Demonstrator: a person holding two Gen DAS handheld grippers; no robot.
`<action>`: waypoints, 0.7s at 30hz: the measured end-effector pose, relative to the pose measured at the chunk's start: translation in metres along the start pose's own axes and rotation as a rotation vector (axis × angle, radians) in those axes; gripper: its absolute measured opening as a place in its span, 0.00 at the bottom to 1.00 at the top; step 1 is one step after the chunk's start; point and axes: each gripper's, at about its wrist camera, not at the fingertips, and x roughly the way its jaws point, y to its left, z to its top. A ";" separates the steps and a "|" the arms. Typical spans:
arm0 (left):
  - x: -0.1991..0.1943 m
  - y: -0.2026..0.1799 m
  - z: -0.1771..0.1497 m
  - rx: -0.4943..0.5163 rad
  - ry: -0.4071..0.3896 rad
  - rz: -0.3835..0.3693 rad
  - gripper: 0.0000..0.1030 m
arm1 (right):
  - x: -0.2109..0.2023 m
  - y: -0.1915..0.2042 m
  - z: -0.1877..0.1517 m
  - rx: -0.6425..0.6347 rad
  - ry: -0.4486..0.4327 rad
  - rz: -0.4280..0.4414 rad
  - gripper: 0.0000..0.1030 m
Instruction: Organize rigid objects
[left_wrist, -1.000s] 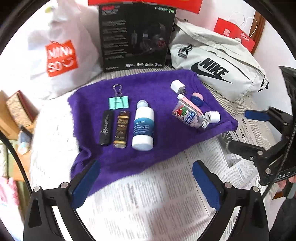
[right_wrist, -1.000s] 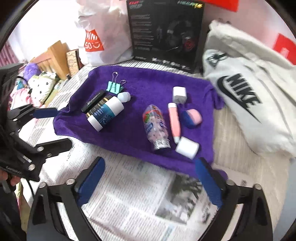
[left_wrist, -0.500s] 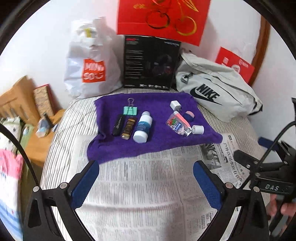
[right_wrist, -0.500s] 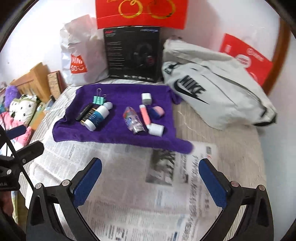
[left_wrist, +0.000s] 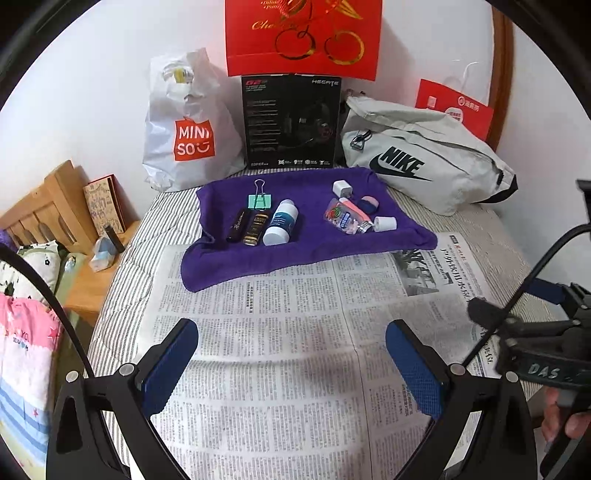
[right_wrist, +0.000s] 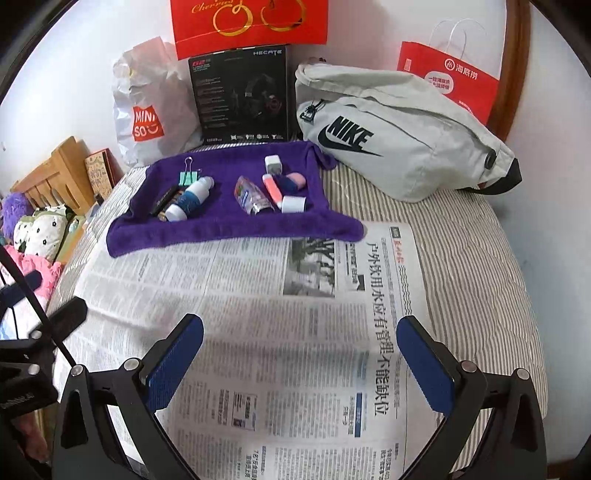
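Now that both tongs have drawn back from the purple towel, left tongs and right tongs hang wide apart, empty, over the newspaper. Toward twelve o'clock, a white bottle lies among the small items on the towel.

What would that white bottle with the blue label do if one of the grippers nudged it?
The white bottle lies on its side on the purple towel, so it would probably roll, though the soft cloth may slow it. It looks like rigid plastic, likely smooth and a bit slippery. Its weight can't be judged.
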 end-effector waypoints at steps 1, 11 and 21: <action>-0.002 -0.001 -0.001 0.005 -0.004 -0.004 1.00 | 0.001 0.000 -0.001 -0.003 0.002 -0.001 1.00; -0.006 0.001 -0.007 -0.017 -0.002 -0.032 1.00 | -0.005 -0.001 -0.009 -0.008 -0.015 0.005 1.00; 0.001 0.005 -0.009 -0.030 0.016 -0.027 1.00 | -0.004 -0.006 -0.012 0.010 -0.011 0.003 1.00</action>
